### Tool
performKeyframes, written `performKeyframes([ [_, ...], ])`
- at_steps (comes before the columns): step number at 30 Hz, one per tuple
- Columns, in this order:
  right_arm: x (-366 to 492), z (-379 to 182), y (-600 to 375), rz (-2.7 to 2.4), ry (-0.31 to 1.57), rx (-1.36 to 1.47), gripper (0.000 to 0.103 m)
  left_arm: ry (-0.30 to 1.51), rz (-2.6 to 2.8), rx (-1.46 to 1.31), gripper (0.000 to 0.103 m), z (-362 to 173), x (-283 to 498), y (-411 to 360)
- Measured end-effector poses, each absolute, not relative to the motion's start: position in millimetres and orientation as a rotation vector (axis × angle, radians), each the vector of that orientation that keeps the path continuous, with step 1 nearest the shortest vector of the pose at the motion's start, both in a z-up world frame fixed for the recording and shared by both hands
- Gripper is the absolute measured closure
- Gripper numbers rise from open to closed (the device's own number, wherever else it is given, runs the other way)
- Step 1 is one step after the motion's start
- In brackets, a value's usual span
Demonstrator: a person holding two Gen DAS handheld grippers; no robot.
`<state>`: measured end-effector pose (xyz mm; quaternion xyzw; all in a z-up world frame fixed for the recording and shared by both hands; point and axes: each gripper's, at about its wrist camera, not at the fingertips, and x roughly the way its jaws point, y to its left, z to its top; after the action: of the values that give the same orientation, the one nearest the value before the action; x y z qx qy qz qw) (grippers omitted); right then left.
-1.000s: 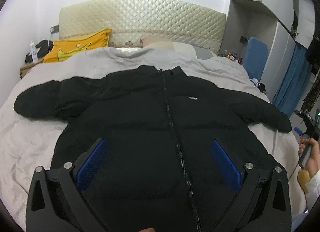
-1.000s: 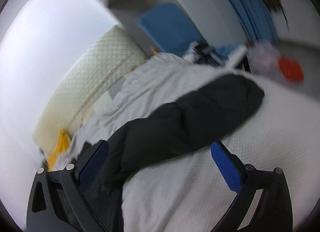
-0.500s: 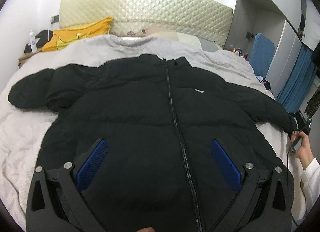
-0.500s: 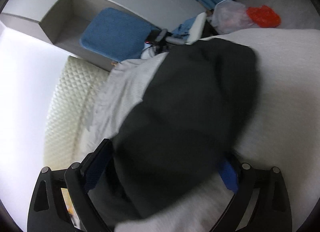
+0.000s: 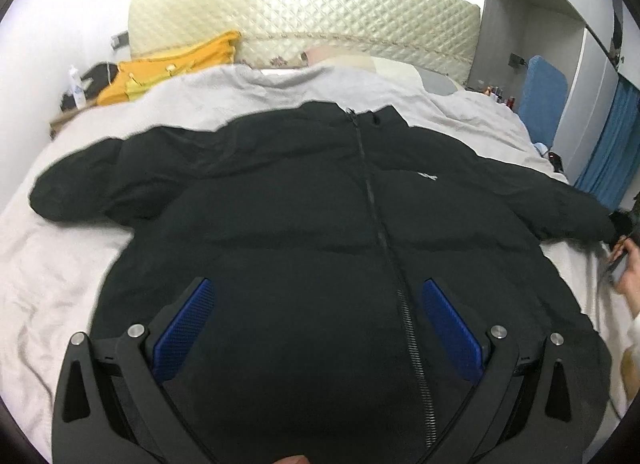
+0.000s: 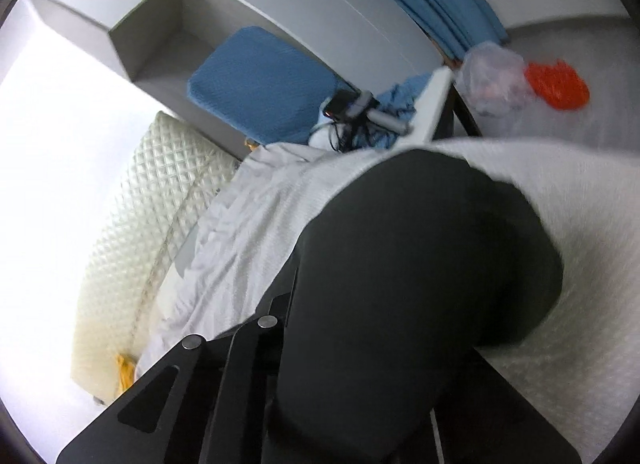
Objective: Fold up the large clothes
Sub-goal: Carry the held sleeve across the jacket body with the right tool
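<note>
Right gripper (image 6: 380, 344) has now closed on jacket sleeve (image 6: 420, 256)

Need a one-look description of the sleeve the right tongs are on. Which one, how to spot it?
Start at the quilted cream headboard and come down the bed to the black puffer jacket, spread front-up and zipped. The sleeve is the one stretching toward the blue curtain. Unlike the other sleeve, which lies free on the sheet, its cuff sits in the right tongs.
</note>
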<state>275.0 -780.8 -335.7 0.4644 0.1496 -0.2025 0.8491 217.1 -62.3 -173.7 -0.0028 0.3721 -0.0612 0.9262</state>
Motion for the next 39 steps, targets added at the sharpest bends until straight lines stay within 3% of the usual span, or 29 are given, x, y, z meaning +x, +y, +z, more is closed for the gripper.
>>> performKeyframes([
  [12, 284.5, -186.6, -709.6, -0.39, 0.278, 0.671, 0.095, 0.74, -0.086, 0.021, 0.0, -168.7, 209.0, -31.9],
  [23, 324.9, -46.7, -530.8, -0.188, 0.245, 0.379, 0.095, 0.672, -0.045, 0.045, 0.0, -146.7, 198.7, 5.2],
  [30, 364.4, -30.3, -395.3, -0.056, 0.286, 0.236, 0.095, 0.624, 0.015, 0.022, 0.0, -142.0, 190.4, 45.6],
  [39, 409.5, -79.5, -231.6, 0.125, 0.403, 0.129, 0.095, 0.622, 0.037, -0.017, 0.0, -149.4, 186.8, 77.0],
])
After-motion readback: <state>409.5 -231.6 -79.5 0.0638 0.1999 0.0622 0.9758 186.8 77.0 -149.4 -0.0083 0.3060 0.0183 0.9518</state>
